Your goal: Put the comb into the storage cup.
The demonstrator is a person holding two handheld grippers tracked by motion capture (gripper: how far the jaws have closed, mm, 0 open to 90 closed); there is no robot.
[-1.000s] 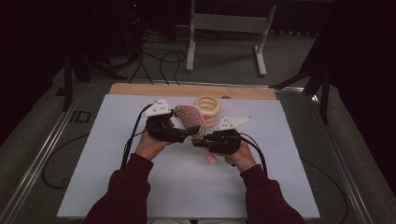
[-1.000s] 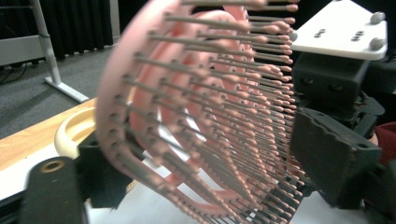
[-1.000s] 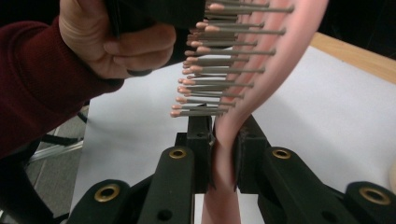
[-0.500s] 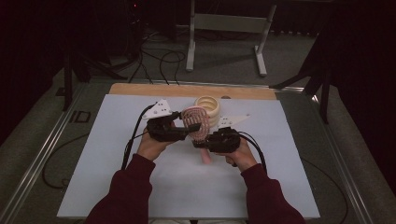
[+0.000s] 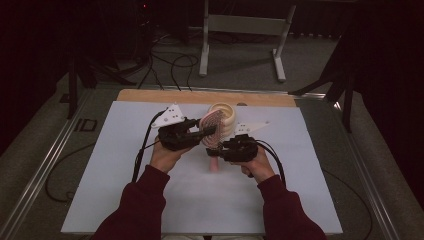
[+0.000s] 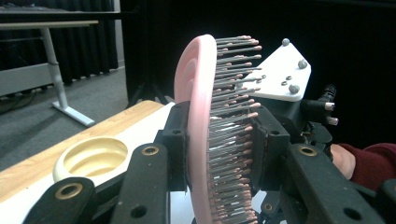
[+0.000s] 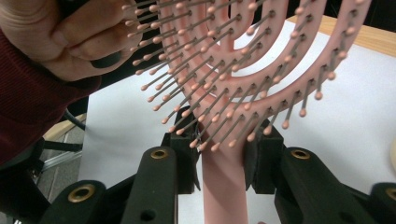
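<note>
Brush (image 5: 211, 131), pink, is held off the mat (image 5: 125, 200) between the two grippers, near the mat's centre and a little toward 12 o'clock. In the high view the left gripper (image 5: 202, 134) reaches in from 9 o'clock and the right gripper (image 5: 216, 151) from 4 o'clock, the two meeting at the brush. Just behind the brush, toward 12 o'clock, stands a cream bowl (image 5: 226, 116), near the wooden board (image 5: 200, 97) along the mat's far edge.

In the left gripper view the left gripper (image 6: 217, 144) is clamped on the brush head (image 6: 198, 121): one pad presses the smooth pink back, the other sits among the bristles (image 6: 233, 93), which point toward 3 o'clock. The head stands nearly upright on edge. The bowl (image 6: 93, 158) lies at 8 o'clock, open side up. The white plate (image 6: 280, 74) of the other gripper shows at 2 o'clock, with a maroon sleeve (image 6: 373, 161) at 4 o'clock.

In the right gripper view the right gripper (image 7: 222, 154) is clamped on the handle (image 7: 224, 186) just below the head, a pad touching each side. The head (image 7: 243, 56) with its curved open ribs fans upward to 12 o'clock, bristle tips facing the camera. A hand (image 7: 65, 37) shows at 10 o'clock, above a maroon sleeve (image 7: 32, 98).
</note>
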